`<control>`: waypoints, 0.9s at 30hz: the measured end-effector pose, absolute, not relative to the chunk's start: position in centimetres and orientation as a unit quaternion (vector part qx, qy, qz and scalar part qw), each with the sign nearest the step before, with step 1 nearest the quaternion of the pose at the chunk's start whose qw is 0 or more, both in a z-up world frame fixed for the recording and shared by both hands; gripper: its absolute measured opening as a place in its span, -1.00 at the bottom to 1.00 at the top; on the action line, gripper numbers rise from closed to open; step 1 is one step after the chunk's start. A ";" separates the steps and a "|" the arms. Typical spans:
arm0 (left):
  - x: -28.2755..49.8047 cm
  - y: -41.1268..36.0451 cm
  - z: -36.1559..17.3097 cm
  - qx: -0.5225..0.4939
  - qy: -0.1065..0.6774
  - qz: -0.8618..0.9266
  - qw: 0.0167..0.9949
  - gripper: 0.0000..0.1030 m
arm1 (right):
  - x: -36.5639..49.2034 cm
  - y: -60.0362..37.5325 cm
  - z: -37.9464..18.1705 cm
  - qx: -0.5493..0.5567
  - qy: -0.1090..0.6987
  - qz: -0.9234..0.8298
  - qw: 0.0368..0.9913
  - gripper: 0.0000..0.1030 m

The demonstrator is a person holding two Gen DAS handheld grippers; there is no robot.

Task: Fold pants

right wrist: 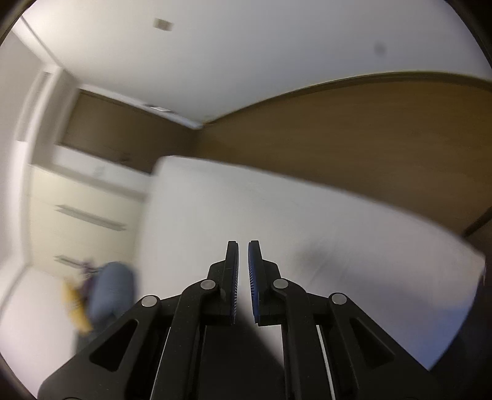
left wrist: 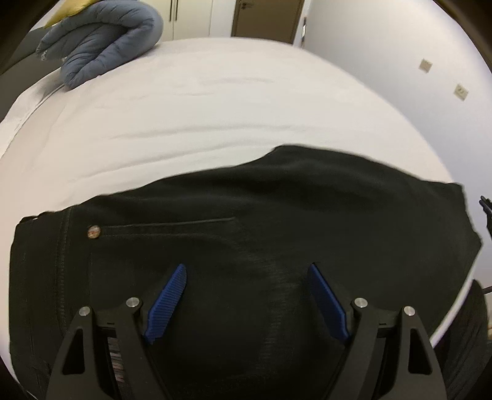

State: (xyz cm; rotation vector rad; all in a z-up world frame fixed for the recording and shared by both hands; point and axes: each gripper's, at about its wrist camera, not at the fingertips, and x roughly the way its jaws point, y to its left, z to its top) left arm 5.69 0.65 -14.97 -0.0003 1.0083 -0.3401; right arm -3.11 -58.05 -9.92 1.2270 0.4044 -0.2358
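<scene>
Left gripper point(left wrist: 247, 270): jaws wide, hanging over the black pants point(left wrist: 246, 234), gripping nothing. Pants lie folded at the near edge of the bed point(left wrist: 215, 117), waistband and rivet toward the left. Right gripper point(right wrist: 243, 246): jaws narrow, a slim gap between the blue pads point(right wrist: 252, 277); dark fabric shows low between the fingers, hold uncertain. Blue-grey quilted jacket point(left wrist: 104, 37) at the far left corner. White sheet, white walls, brown door point(left wrist: 267, 18); right view blurred.
</scene>
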 end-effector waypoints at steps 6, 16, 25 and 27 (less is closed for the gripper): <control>4.2 -3.5 -15.7 0.036 0.479 -0.187 0.857 0.61 | 2.4 -41.3 -11.8 0.533 0.320 0.098 0.777 -0.84; 3.4 7.4 -16.4 -0.011 0.463 -0.153 0.873 0.61 | 4.2 -40.8 -16.1 0.511 0.359 -0.031 0.780 -1.00; 4.0 9.3 -15.5 0.010 0.446 -0.171 0.879 0.37 | -0.8 -47.1 -6.2 0.460 0.306 -0.095 0.828 -0.67; 3.7 8.5 -14.7 0.006 0.440 -0.152 0.885 0.55 | -4.7 -47.4 -5.1 0.453 0.299 -0.101 0.834 0.27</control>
